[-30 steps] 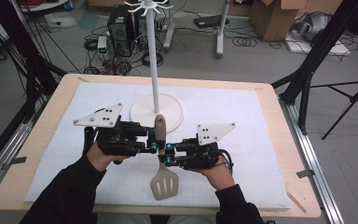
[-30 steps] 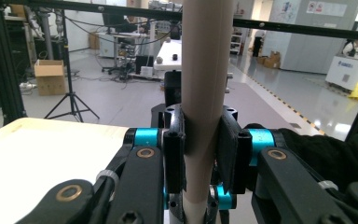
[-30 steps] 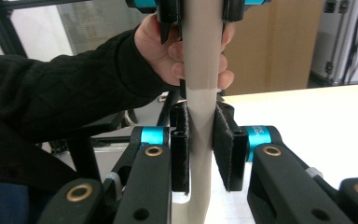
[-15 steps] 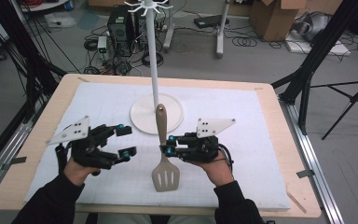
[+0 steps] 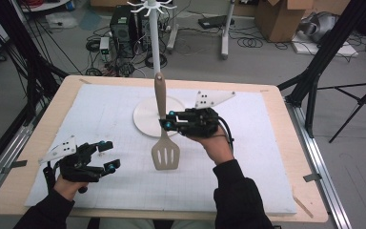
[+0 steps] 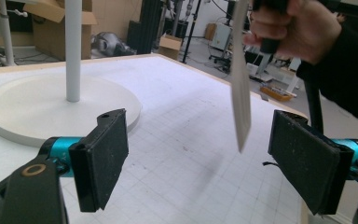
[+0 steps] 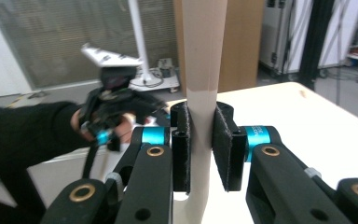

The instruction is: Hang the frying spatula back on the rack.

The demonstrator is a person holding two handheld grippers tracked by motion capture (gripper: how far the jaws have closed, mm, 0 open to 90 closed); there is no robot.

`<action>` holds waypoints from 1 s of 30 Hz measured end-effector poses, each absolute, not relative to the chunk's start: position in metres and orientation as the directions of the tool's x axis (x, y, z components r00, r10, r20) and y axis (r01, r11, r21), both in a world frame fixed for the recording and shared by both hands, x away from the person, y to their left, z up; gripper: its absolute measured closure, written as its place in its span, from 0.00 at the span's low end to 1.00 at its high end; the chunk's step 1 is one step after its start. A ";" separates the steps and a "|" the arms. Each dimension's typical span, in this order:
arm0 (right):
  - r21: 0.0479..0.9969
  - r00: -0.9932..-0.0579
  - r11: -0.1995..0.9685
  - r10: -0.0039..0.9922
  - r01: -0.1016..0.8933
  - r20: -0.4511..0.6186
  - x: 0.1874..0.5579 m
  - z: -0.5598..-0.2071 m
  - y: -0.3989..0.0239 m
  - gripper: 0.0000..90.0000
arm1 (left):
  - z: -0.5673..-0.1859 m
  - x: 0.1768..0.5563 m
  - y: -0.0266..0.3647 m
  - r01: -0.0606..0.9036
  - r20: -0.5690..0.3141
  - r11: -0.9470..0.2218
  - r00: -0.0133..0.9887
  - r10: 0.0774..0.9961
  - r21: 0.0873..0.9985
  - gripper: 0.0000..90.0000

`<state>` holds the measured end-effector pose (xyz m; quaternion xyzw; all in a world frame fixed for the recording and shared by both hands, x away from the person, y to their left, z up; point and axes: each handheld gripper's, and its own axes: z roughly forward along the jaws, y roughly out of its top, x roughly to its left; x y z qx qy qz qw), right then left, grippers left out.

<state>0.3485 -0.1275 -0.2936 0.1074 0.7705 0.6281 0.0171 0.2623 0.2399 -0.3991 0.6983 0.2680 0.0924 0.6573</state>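
A beige slotted spatula point(image 5: 166, 153) hangs upright, blade down, with its handle point(image 7: 203, 70) pinched between the pads of my right gripper point(image 5: 164, 123), which is shut on it just in front of the white stand's round base point(image 5: 143, 119). My left gripper point(image 5: 107, 155) sits low at the front left of the mat. Its jaws have just been opening and now stand wide, with nothing between them. In the left gripper view the spatula blade point(image 6: 240, 93) hangs edge-on beyond the open pads point(image 6: 103, 158), under the person's right hand point(image 6: 298, 28).
The stand's white pole point(image 5: 155, 43) rises from its base to hooks at the top. A white gridded mat point(image 5: 267, 157) covers the wooden table point(image 5: 310, 191). Black tripod legs point(image 5: 314, 90) stand off the table's right side, with cables and boxes on the floor behind.
My left gripper let go of the spatula handle, opened, and dropped away to the front left. My right gripper lifted the spatula and carried it toward the stand.
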 end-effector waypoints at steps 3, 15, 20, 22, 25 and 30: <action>0.970 -0.970 0.186 0.215 0.154 0.113 0.361 -0.285 -0.124 0.87 | -0.401 0.262 0.239 0.258 -0.226 0.004 0.839 0.494 0.966 0.23; 0.961 -0.960 0.233 0.268 0.148 0.083 0.395 -0.243 -0.096 0.87 | -0.404 0.261 0.238 0.259 -0.227 -0.001 0.846 0.484 0.966 0.23; 0.961 -0.950 0.229 0.300 0.158 0.085 0.409 -0.233 -0.092 0.87 | -0.403 0.261 0.241 0.252 -0.224 0.004 0.851 0.474 0.968 0.24; 0.962 -0.947 0.220 0.310 0.160 0.087 0.414 -0.230 -0.091 0.87 | -0.403 0.260 0.241 0.257 -0.231 0.008 0.851 0.472 0.966 0.24; 0.962 -0.942 0.208 0.321 0.176 0.103 0.421 -0.226 -0.090 0.87 | -0.404 0.261 0.242 0.258 -0.232 0.009 0.853 0.468 0.966 0.24; 0.956 -0.933 0.217 0.341 0.197 0.115 0.431 -0.221 -0.087 0.87 | -0.404 0.261 0.243 0.262 -0.239 0.016 0.854 0.462 0.965 0.24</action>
